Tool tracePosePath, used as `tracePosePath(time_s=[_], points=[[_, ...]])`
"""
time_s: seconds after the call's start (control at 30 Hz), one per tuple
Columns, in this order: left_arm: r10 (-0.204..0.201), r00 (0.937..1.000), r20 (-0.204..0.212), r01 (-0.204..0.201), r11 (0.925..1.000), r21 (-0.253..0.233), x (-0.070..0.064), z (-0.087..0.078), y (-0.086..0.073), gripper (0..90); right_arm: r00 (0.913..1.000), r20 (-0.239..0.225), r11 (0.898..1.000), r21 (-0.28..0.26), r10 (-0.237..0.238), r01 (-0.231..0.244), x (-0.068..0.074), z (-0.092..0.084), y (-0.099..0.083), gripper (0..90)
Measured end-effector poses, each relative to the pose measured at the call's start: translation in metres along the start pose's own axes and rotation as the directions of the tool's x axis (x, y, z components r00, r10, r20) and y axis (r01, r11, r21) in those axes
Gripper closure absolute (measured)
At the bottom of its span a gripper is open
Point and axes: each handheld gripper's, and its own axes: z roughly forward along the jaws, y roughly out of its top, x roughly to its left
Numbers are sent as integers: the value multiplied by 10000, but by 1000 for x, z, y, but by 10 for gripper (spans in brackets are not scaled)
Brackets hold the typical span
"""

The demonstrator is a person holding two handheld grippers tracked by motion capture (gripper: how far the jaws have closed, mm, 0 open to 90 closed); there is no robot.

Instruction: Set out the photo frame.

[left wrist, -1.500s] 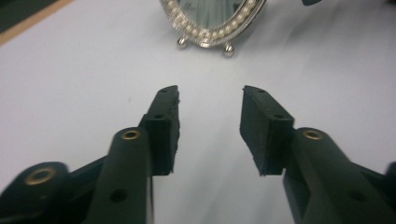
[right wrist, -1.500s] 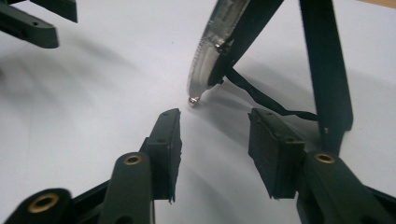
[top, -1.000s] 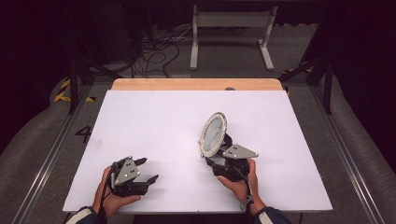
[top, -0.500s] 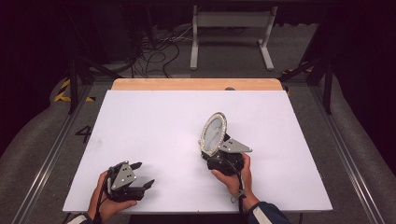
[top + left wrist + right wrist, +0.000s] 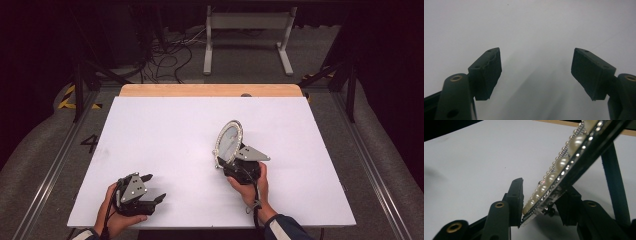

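Note:
An oval picture frame (image 5: 228, 141) rimmed with pearl beads stands tilted on the white table (image 5: 165, 125), right of centre. My right gripper (image 5: 225, 163) holds its lower edge. In the right gripper view the frame's beaded rim (image 5: 564, 167) runs between the pads of the right gripper (image 5: 541, 203); the jaws have just been closing and now press on it from both sides. A dark strut (image 5: 615, 182) shows behind the frame. My left gripper (image 5: 155, 187) rests near the front left edge. In its own view the left gripper (image 5: 536, 72) is open over bare table.
A wooden strip (image 5: 210, 90) borders the table's far edge. Beyond it, a metal stand (image 5: 247, 30) and loose cables (image 5: 170, 55) lie on the floor. Dark rails run along both sides of the table.
The right hand has edged forward to the frame's lower rim and its jaws have narrowed onto it. The left hand has drawn slightly back toward the front edge.

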Motion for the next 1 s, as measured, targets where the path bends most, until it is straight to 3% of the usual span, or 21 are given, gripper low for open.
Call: tracePosePath(time_s=[0.43,0.5,0.63,1.0], points=[[53,9999,111,-53,10000,73,1,6,2,240,9987,-512,9998,209,11,0,-8,-5,-1,660],[-161,9996,211,160,9999,55,3,9,3,241,9982,-598,9996,297,6,12,-9,-6,-1,680],[-202,9997,159,199,9997,155,9,15,6,238,9963,-858,9992,400,10,25,-14,-7,-1,734],[-76,9994,340,86,9995,-317,26,32,32,200,9927,-1196,9985,538,148,-84,-18,-9,0,742]])
